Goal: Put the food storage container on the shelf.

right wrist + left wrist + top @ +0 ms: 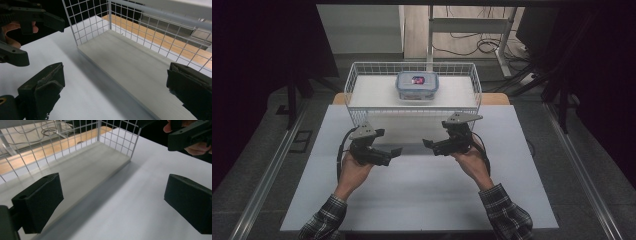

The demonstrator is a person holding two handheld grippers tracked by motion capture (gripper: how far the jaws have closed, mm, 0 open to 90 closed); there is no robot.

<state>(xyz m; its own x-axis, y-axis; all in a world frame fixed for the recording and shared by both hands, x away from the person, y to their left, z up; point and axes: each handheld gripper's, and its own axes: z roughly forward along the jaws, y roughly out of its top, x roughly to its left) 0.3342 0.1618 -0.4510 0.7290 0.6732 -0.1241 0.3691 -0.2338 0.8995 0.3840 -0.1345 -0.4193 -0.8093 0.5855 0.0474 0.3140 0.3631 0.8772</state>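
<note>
A white wire basket (357, 82) stands at the back middle of the white table (422, 200). Inside it sits a clear lidded food box (417, 85) with something red and dark in it. My left gripper (390, 151) hovers in front of the basket's left half, open and empty. Level with it, my right gripper (435, 139) is before the right half, likewise open and empty. In the left gripper view the jaws (112, 203) frame bare table and the basket's corner (113, 137). In the right gripper view the jaws (115, 87) frame the basket's grey floor (130, 62).
A wooden table edge (497, 98) shows behind the basket, with desk legs and cables (472, 42) on the floor beyond. Dark screens flank both sides. The other gripper (190, 135) appears at the top right of the left gripper view, and the left one (25, 17) at the top left of the right gripper view.
</note>
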